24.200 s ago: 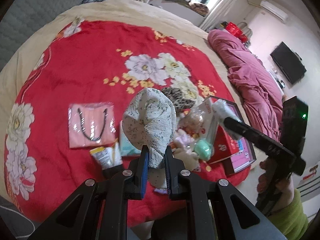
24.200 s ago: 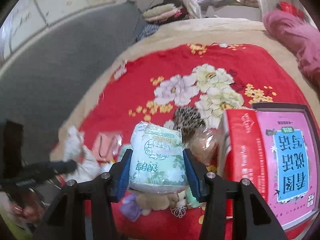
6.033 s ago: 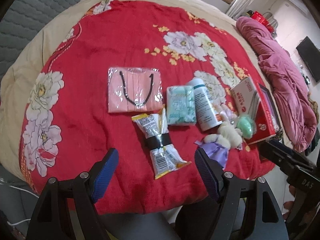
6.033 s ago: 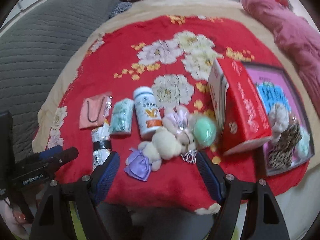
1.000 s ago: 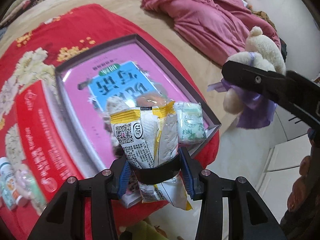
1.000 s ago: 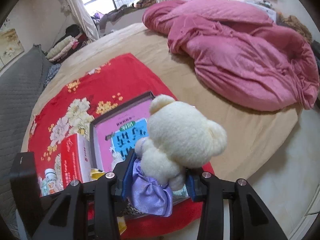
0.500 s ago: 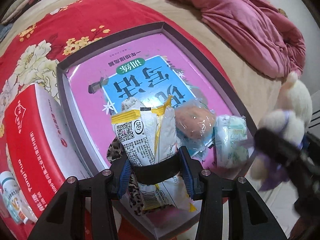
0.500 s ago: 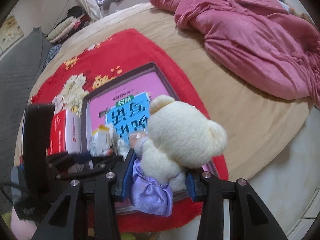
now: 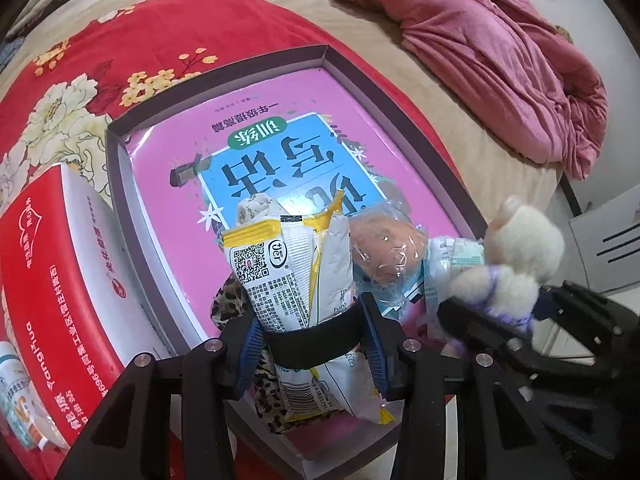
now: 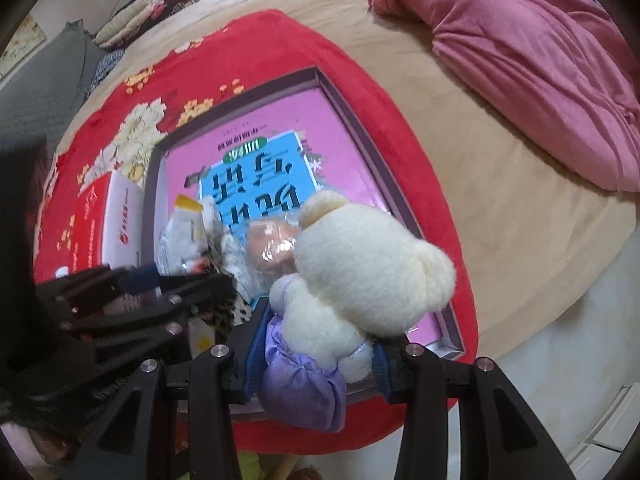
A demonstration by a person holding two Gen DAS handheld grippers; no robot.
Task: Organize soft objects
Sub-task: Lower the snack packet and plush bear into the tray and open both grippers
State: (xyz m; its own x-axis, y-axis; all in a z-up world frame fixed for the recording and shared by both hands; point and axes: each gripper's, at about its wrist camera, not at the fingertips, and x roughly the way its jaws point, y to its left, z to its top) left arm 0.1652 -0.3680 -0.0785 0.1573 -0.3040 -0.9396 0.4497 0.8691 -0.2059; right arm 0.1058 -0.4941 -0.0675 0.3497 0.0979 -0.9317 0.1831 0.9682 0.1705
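My left gripper (image 9: 312, 344) is shut on a yellow and white snack packet (image 9: 296, 280), held over the near end of the pink box tray (image 9: 116, 152). My right gripper (image 10: 316, 356) is shut on a cream teddy bear in a purple dress (image 10: 360, 264), over the tray's near right corner; the bear also shows in the left wrist view (image 9: 516, 264). In the tray lie a wrapped bun (image 9: 384, 252), a tissue pack (image 9: 452, 264) and a leopard-print cloth (image 9: 228, 300).
A red carton (image 9: 52, 272) lies left of the tray on the red floral blanket (image 9: 100, 40). A white bottle (image 9: 16, 404) lies at the far left. A pink quilt (image 9: 500, 52) is bunched on the beige bed beyond.
Both grippers have come lower and closer over the tray. The bear has moved in beside the packet, over the tray's near right corner.
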